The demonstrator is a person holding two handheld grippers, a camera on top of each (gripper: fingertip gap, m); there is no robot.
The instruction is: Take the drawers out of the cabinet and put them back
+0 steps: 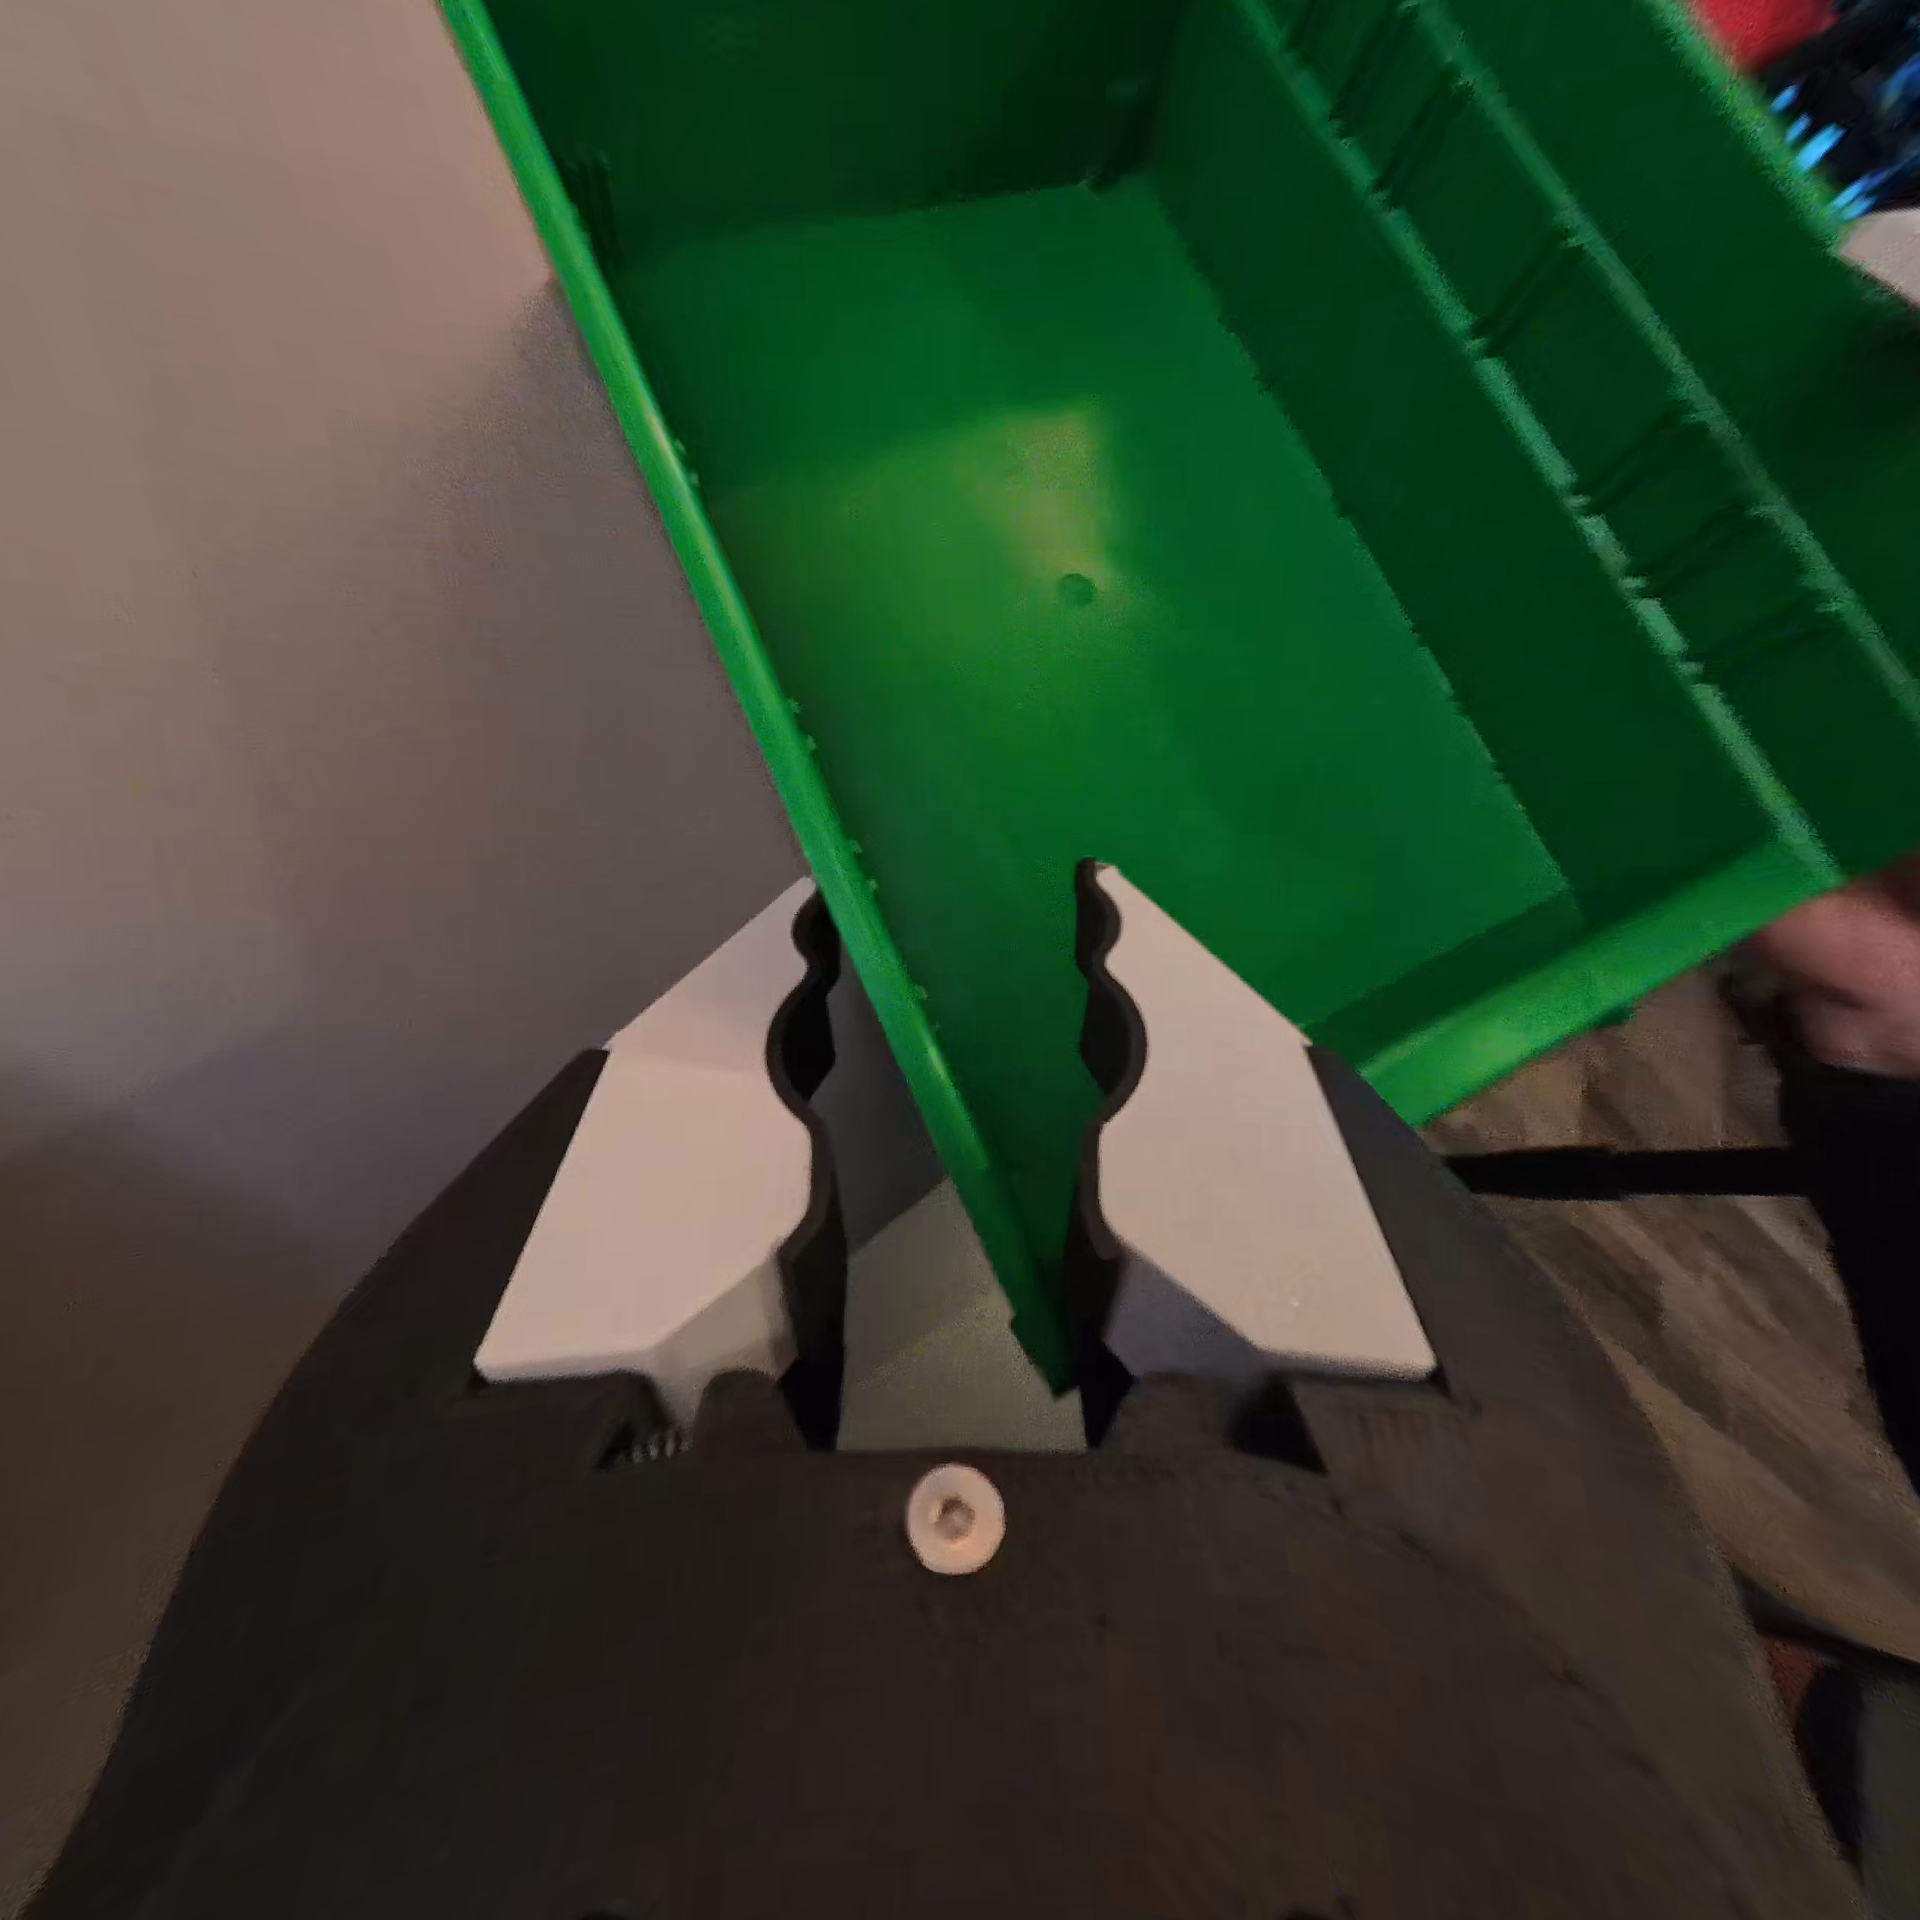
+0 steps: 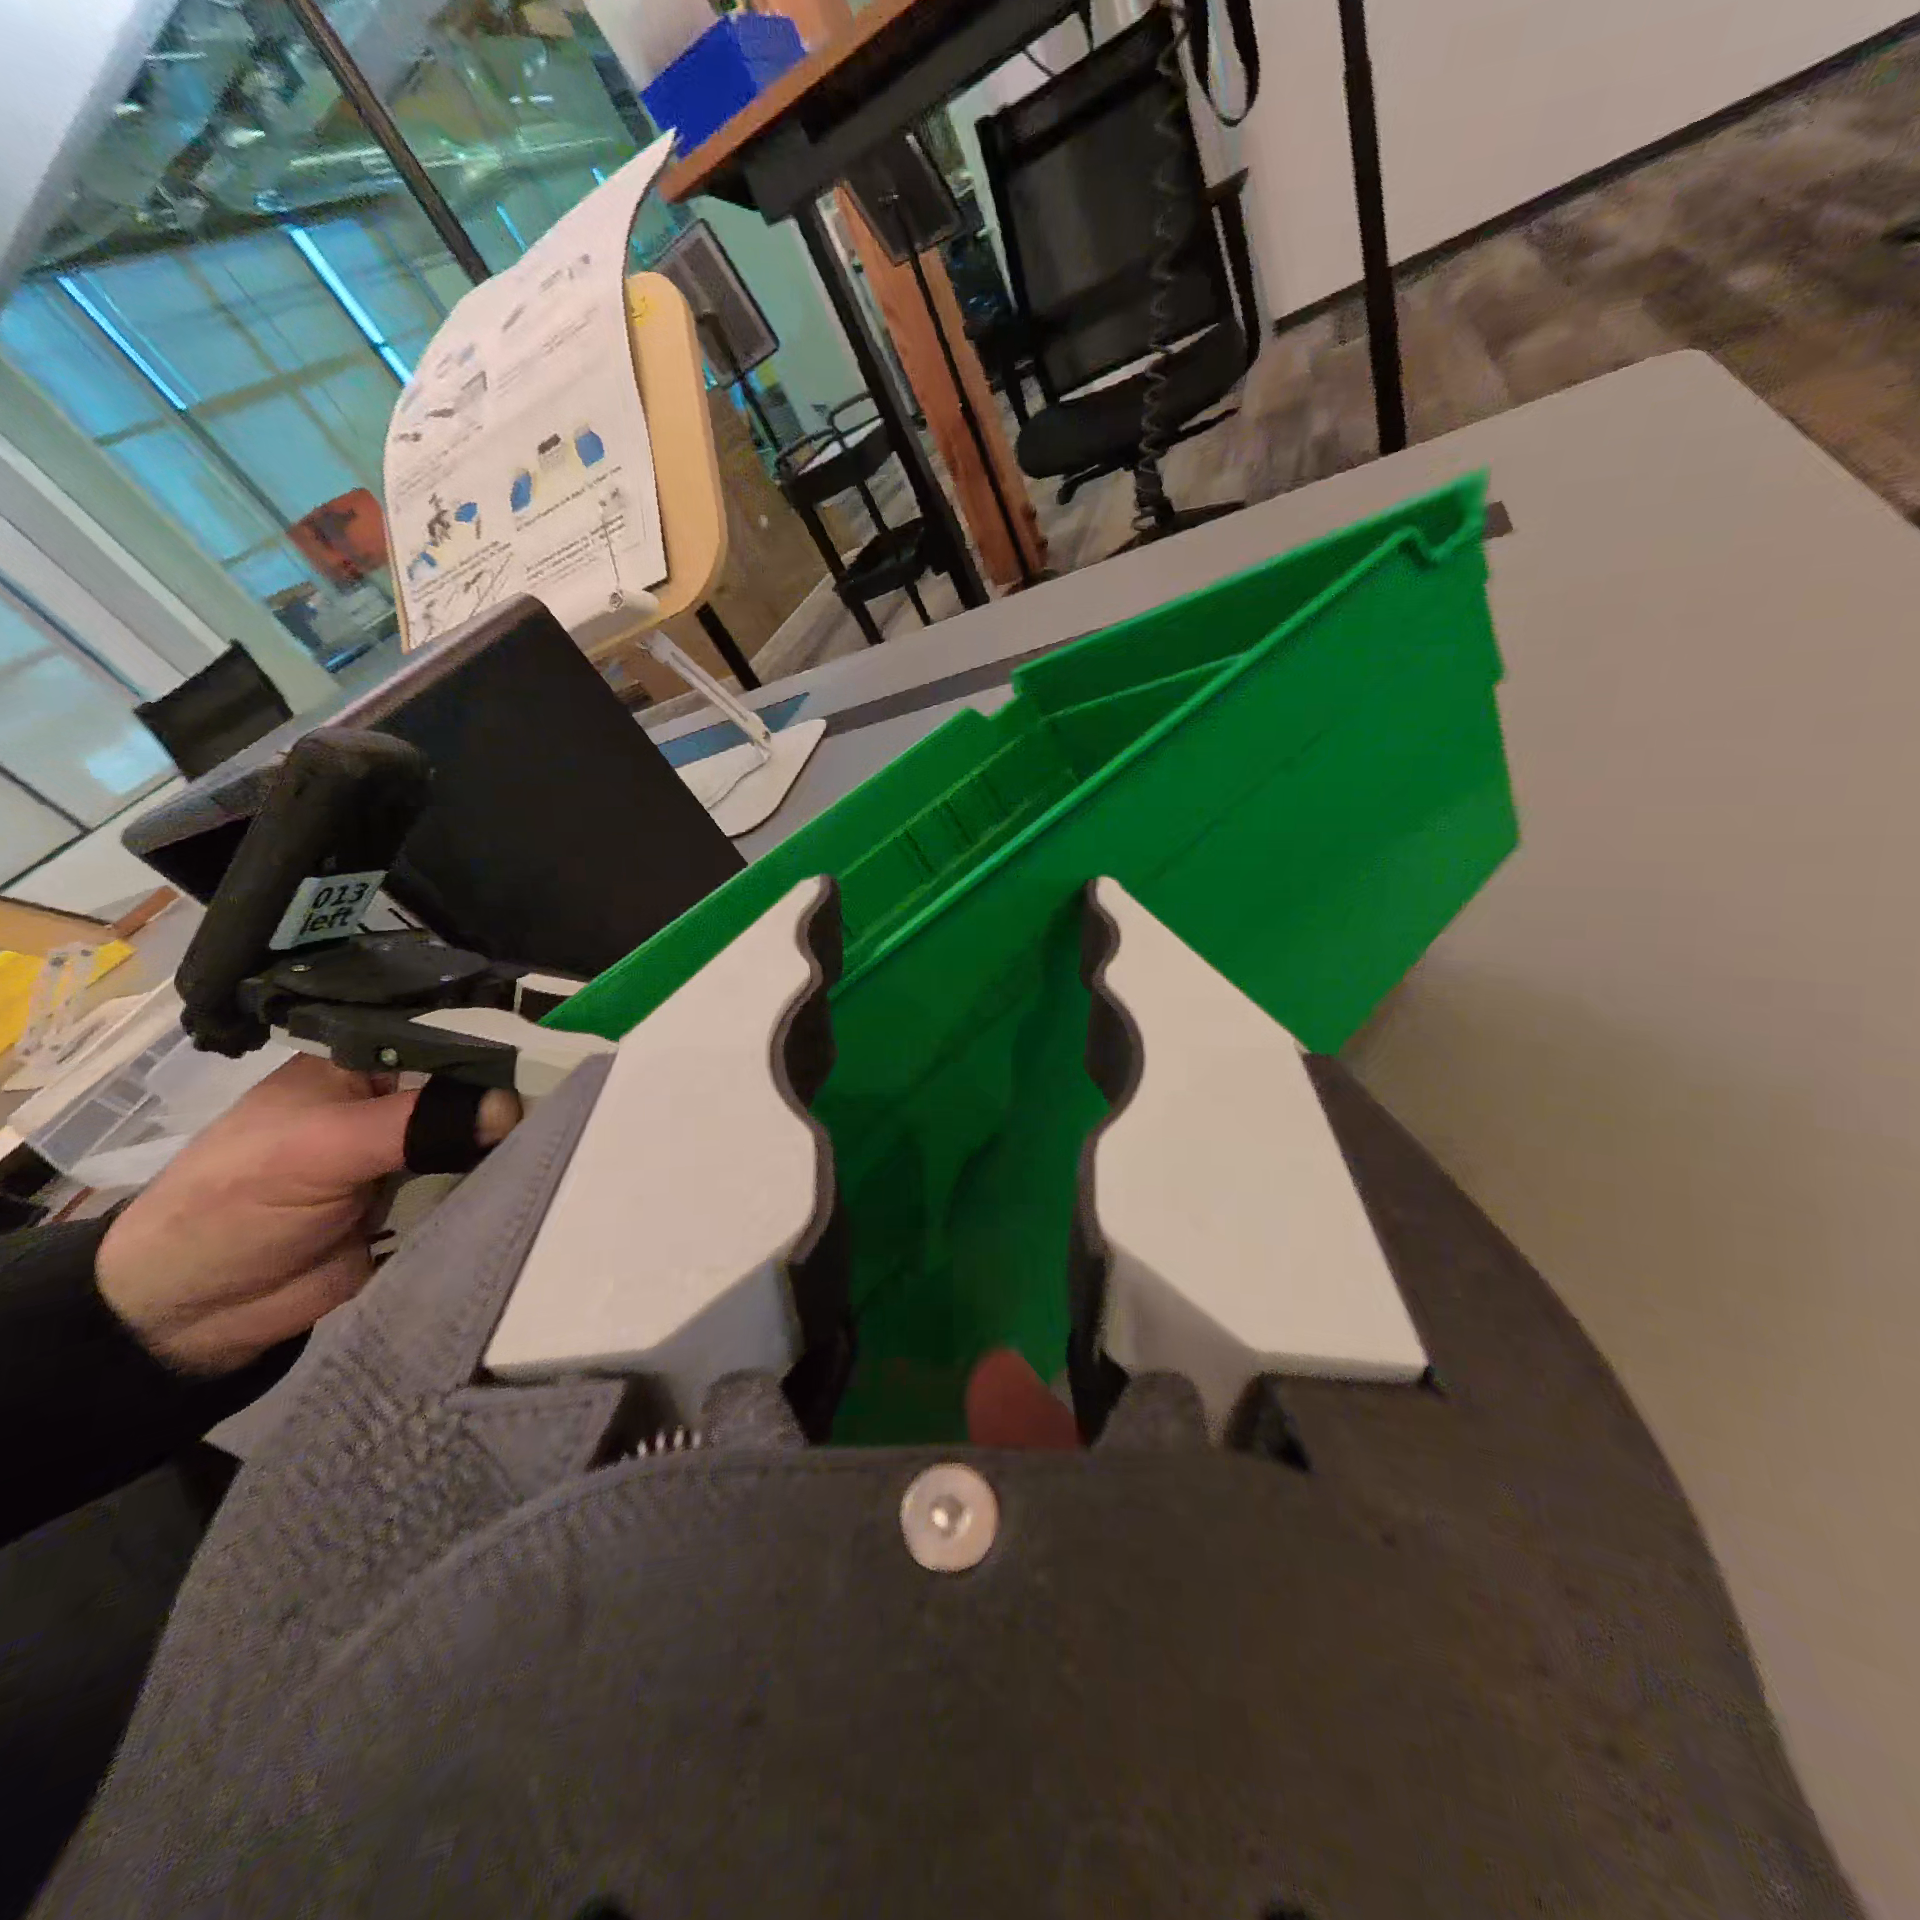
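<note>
Left wrist view: left tongs [image 1: 951, 1132] and right tongs [image 2: 956, 1143] each pinch a wall of the empty green drawer [image 1: 1091, 582], probably light, stiff and slick, so rims suit best.

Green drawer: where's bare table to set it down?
Right of the green drawer, the grey table is bare out to its far edge. The left is crowded: the left gripper, the hand holding it, a black laptop and a white stand base beyond.
</note>
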